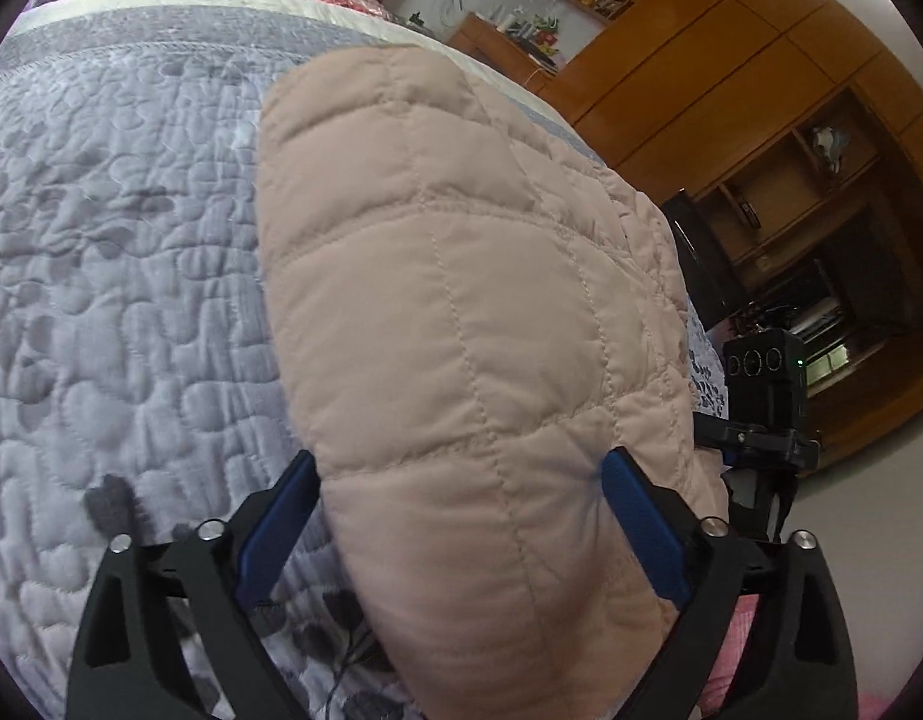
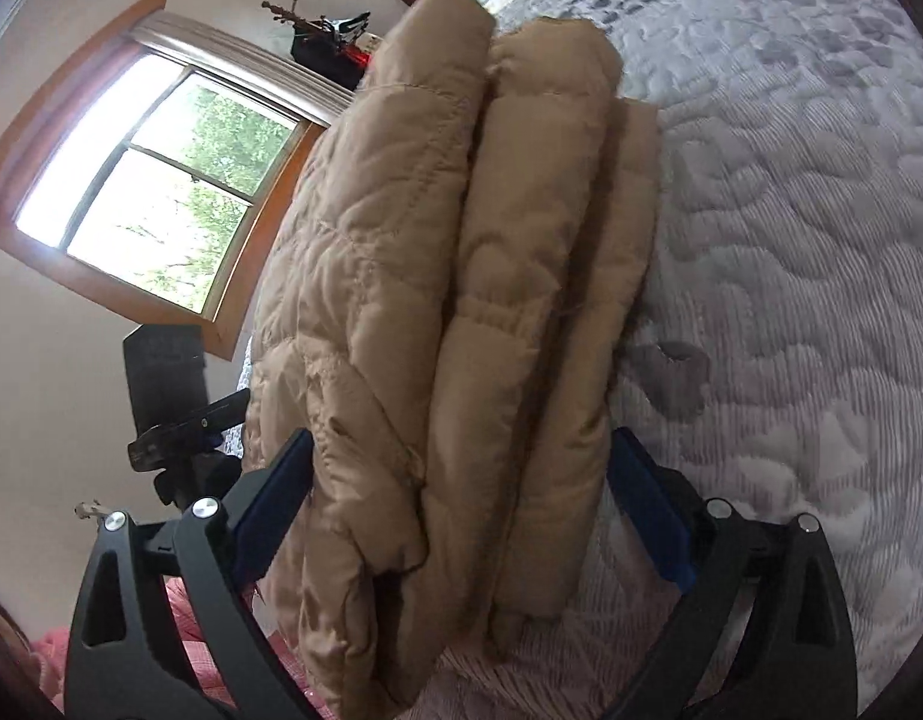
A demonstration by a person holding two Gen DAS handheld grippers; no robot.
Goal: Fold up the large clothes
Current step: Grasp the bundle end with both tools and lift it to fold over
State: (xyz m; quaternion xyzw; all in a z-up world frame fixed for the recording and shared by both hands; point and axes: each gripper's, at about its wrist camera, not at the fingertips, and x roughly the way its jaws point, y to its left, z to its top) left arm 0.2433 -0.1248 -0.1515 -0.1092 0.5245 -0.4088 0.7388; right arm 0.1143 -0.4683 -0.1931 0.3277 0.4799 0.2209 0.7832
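A beige quilted jacket (image 1: 461, 300) lies folded into a thick bundle on the grey quilted bedspread (image 1: 101, 270). My left gripper (image 1: 461, 462) is open, its blue pads (image 1: 275, 534) on either side of the bundle's near end. In the right wrist view the same jacket (image 2: 401, 300) shows several stacked folds side on. My right gripper (image 2: 461, 438) is open and straddles that end, with its blue pads (image 2: 653, 516) close beside the fabric. The bedspread (image 2: 791, 240) lies under and to the right of the bundle.
A wooden wardrobe with open shelves (image 1: 731, 90) stands beyond the bed's edge. The other tool's black camera housing (image 1: 761, 372) shows at the right. A wood-framed window (image 2: 149, 180) is at the left, with a black housing (image 2: 167, 378) below it. Pink cloth (image 2: 185, 612) lies near the bottom.
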